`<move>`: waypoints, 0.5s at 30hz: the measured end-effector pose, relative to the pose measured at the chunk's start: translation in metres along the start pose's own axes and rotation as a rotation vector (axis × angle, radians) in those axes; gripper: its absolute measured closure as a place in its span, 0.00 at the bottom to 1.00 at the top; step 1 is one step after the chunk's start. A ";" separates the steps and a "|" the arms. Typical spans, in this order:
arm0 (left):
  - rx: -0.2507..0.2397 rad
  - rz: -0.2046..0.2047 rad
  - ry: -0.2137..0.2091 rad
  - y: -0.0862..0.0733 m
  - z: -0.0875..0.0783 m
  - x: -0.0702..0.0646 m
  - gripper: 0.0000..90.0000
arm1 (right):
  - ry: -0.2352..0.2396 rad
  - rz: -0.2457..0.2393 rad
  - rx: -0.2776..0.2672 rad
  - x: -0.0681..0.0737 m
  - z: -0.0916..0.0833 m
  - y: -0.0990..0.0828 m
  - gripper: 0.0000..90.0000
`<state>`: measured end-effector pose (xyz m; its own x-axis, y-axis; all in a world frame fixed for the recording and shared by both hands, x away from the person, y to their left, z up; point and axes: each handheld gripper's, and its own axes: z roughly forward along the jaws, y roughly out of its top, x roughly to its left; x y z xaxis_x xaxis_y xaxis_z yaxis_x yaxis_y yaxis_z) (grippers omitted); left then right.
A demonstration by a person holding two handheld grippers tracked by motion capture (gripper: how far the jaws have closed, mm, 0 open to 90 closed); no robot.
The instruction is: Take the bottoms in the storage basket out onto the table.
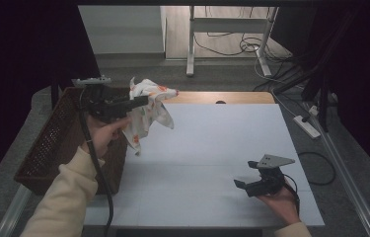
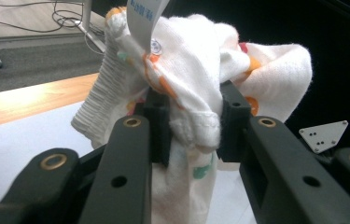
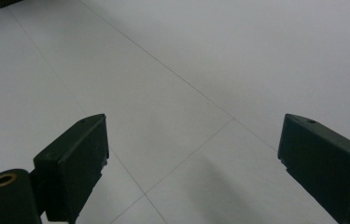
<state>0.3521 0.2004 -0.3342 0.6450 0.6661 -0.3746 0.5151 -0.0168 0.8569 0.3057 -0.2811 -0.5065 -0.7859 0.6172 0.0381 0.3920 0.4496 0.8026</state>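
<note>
A small white garment with orange and green print (image 1: 149, 109) hangs in the air over the table's back left, next to the basket. My left gripper (image 1: 142, 101) is shut on it. In the left gripper view the bunched cloth (image 2: 196, 88) is pinched between the two black pads, with a ribbed cuff to the left and a care label at the top. My right gripper (image 1: 245, 174) rests low over the white table top at the front right, jaws wide apart. In the right gripper view its fingertips (image 3: 77, 154) frame bare white surface, nothing between them (image 3: 193, 161).
A dark woven basket (image 1: 49, 143) stands at the table's left edge beside my left forearm. The white board (image 1: 212, 148) covers most of the wooden table. Desk legs and cables lie on the floor beyond; a power strip (image 1: 307, 126) lies at the right.
</note>
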 end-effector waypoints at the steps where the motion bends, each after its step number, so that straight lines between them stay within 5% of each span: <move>1: 0.000 0.000 -0.003 0.000 0.001 -0.001 0.79 | -0.001 0.000 -0.001 0.000 0.000 0.000 0.10; 15: 0.018 0.002 -0.030 -0.004 0.015 -0.010 0.79 | -0.002 0.003 -0.005 0.000 -0.001 0.000 0.10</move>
<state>0.3524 0.1826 -0.3396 0.6629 0.6430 -0.3835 0.5236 -0.0321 0.8514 0.3053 -0.2819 -0.5056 -0.7834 0.6202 0.0395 0.3921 0.4441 0.8056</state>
